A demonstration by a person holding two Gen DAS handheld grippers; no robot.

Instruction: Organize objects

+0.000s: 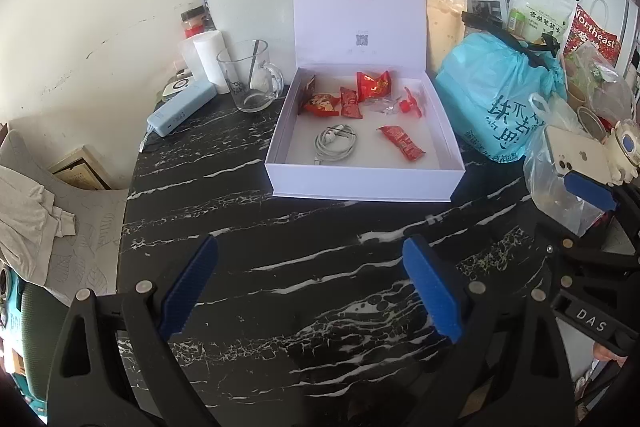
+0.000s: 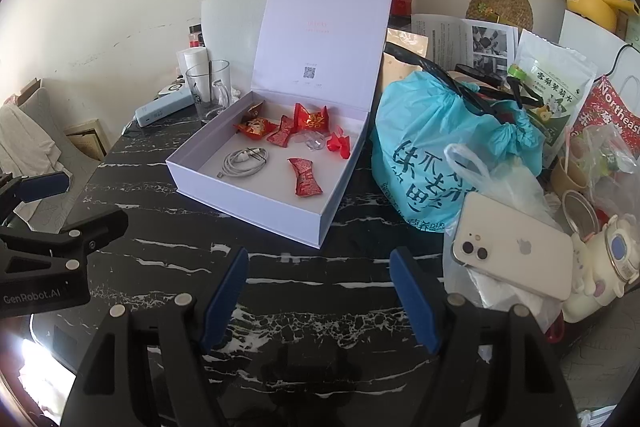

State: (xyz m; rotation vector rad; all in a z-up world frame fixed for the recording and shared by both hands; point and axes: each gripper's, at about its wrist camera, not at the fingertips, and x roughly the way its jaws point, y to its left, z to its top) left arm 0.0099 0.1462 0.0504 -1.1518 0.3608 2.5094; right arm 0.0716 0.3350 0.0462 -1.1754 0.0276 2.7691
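The left wrist camera sits low over the black bench [image 1: 280,267] and looks straight at the front of the open white box [image 1: 362,183]. Its own blue jaws stand wide at the bottom of the view, near the lens. The box is a little way off.

The right wrist camera looks at the same box [image 2: 256,203] from right of it, so one corner of the box points at the lens.

Both views share the box, the glass mug [image 1: 250,79] left of it, the blue bag [image 2: 436,155] right of it, and the white phone [image 2: 516,247].
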